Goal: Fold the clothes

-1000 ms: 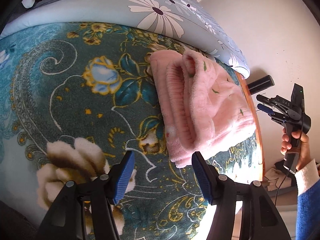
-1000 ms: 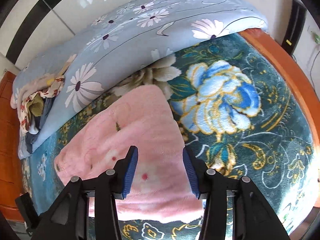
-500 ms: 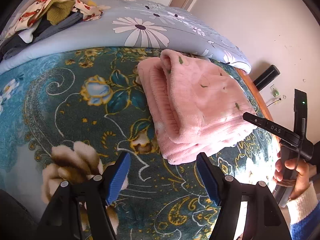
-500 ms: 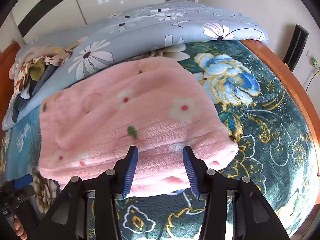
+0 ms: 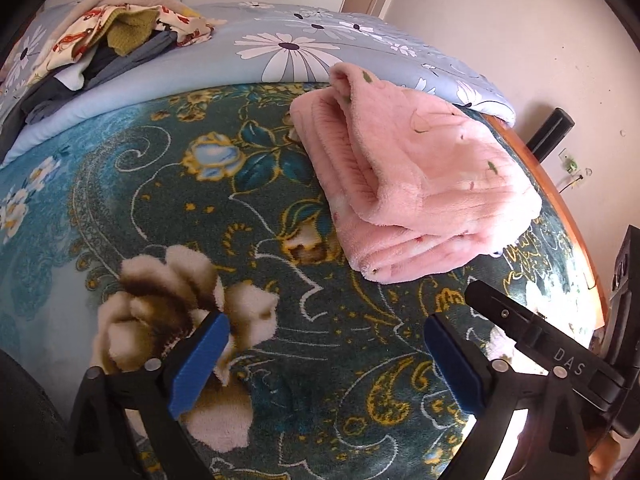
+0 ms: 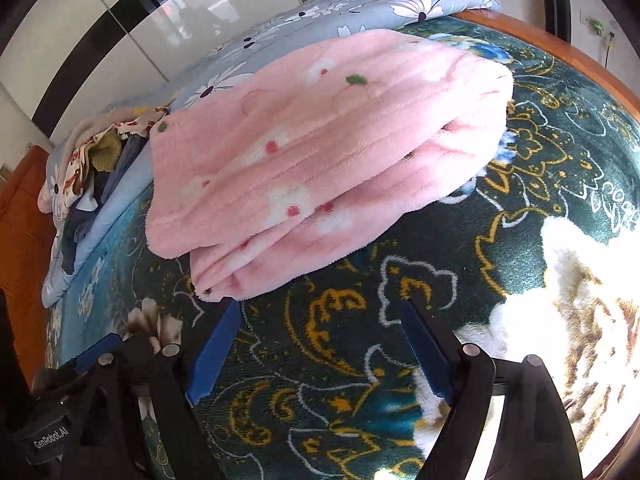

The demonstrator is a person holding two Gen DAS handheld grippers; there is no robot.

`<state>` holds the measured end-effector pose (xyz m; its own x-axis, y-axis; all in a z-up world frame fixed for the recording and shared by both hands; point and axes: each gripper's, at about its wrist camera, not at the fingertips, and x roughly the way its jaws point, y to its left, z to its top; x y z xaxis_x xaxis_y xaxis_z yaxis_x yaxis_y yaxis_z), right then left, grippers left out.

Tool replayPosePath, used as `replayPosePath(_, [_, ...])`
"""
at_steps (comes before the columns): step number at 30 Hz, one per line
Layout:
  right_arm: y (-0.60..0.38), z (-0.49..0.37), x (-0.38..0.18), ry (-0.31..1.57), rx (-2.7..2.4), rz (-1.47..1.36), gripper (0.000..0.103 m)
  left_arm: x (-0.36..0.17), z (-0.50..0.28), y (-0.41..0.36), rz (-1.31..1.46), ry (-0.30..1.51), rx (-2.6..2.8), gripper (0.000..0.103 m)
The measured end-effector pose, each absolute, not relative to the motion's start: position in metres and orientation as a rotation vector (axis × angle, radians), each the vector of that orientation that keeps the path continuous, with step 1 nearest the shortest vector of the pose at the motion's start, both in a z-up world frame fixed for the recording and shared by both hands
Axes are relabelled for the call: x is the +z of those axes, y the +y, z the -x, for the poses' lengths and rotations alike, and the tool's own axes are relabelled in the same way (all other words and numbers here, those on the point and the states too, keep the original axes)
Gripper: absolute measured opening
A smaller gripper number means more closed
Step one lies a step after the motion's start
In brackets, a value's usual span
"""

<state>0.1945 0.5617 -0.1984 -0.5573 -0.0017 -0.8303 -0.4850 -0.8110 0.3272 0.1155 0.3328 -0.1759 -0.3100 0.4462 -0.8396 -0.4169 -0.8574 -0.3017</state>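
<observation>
Currently: both grippers spread and empty, folded garment on bed

Left gripper (image 5: 326, 360), black frame with blue pads, is held low over the teal floral plush blanket (image 5: 120, 208) and points toward the folded pink fleece garment (image 5: 408, 184). Its jaws stand wide apart and hold nothing. The garment lies ahead and to the right of the fingertips, apart from them.

Right gripper (image 6: 320, 348), same build, is likewise held low over the blanket (image 6: 520, 160) with jaws wide apart and nothing between them. The garment (image 6: 320, 152) lies just ahead of its blue pads (image 6: 214, 354); contact is not visible.

The garment rests in several stacked layers on the blanket, beside the grey-blue daisy-print quilt (image 5: 300, 48). A pile of mixed unfolded clothes (image 5: 108, 40) sits on the quilt, well apart from the garment. In the left wrist view, the right gripper's black body (image 5: 560, 360) appears at lower right, near the orange wooden bed edge (image 5: 560, 208).
</observation>
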Motion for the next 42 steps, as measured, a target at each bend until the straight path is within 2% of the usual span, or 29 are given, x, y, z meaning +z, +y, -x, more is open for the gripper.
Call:
replayPosePath(3, [0.554, -0.197, -0.185, 0.672, 2.361, 1.281, 0.098, -0.177, -0.109, 0.330, 1.442, -0.033, 2.218, 0.103])
replayPosePath(7, [0.542, -0.199, -0.173, 0.478, 2.328, 1.216, 0.098, -0.177, -0.109, 0.321, 1.373, -0.022, 2.287, 0.103])
replayPosePath(14, [0.519, -0.195, -0.186, 0.444, 2.324, 1.252, 0.098, -0.189, -0.110, 0.308, 1.311, -0.058, 2.244, 0.103])
replayPosePath(18, [0.508, -0.199, -0.196, 0.409, 2.256, 1.267, 0.098, -0.188, -0.112, 0.316, 1.253, 0.015, 2.216, 0.103])
replayPosePath(23, [0.493, -0.194, -0.194, 0.213, 2.234, 1.304, 0.098, -0.190, -0.117, 0.324, 1.234, 0.085, 2.209, 0.103])
replayPosePath(28, [0.488, -0.189, -0.189, 0.066, 2.176, 1.307, 0.098, -0.196, -0.112, 0.323, 1.280, 0.075, 2.204, 0.103])
replayPosePath(37, [0.497, -0.189, -0.178, 0.038, 2.106, 1.256, 0.098, -0.205, -0.103, 0.314, 1.355, 0.009, 2.218, 0.103])
replayPosePath(42, [0.494, -0.187, -0.174, 0.029, 2.121, 1.238, 0.098, -0.204, -0.106, 0.318, 1.333, 0.036, 2.201, 0.103])
